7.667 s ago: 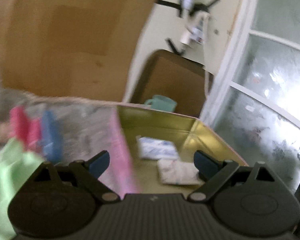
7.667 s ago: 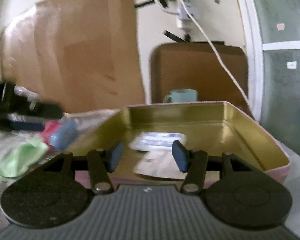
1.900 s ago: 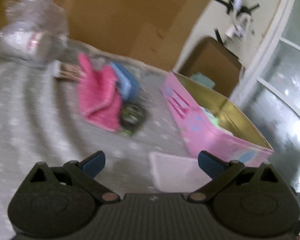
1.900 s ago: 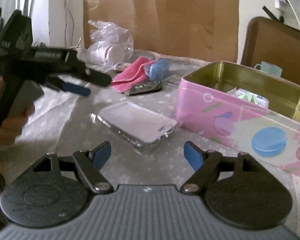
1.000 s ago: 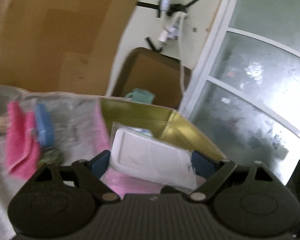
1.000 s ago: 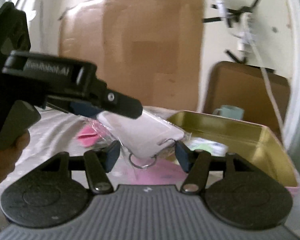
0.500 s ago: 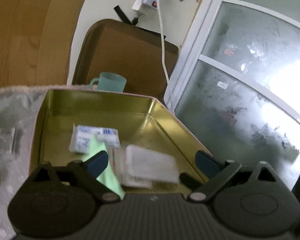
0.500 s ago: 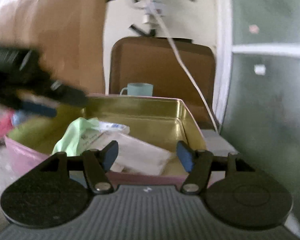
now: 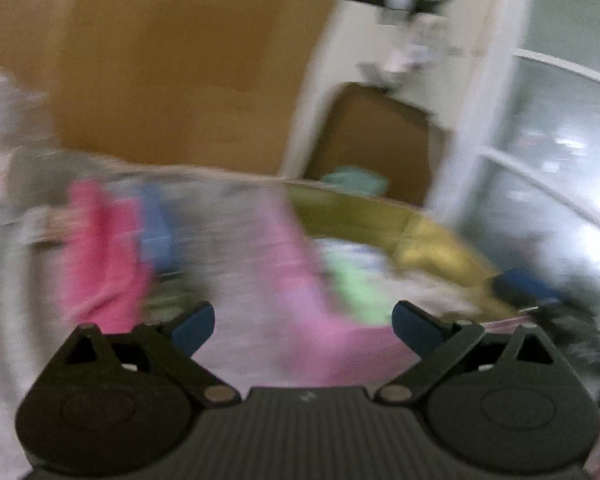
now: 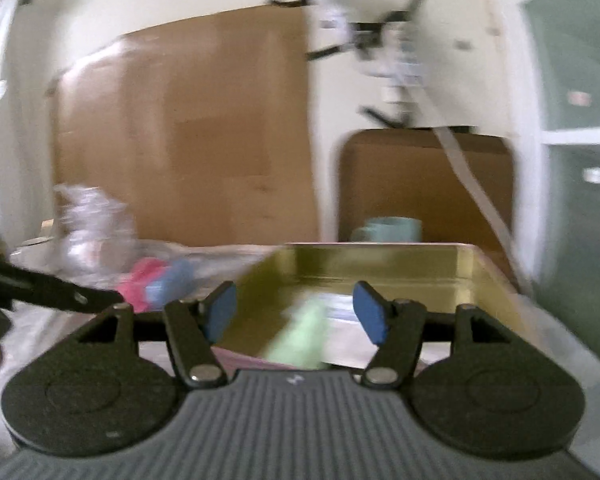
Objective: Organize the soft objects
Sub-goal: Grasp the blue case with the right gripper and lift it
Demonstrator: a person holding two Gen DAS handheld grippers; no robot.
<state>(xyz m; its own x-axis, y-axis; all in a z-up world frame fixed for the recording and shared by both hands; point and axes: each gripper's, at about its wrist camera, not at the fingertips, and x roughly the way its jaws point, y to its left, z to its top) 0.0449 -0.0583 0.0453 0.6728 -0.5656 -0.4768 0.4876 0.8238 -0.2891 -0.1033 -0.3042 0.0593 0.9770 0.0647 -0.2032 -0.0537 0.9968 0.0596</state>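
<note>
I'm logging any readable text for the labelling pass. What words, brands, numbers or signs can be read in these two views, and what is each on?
No text can be read in either view; both are motion-blurred.
Left gripper body: a small pale mark, too small to read.
Right gripper body: a small pale mark, too small to read.
White packet in the tin: any print is blurred out.
Clear plastic bag: a pale blur, nothing legible.

Glossy metal tin point(image 10: 384, 266) (gold-lined, seemingly).
</note>
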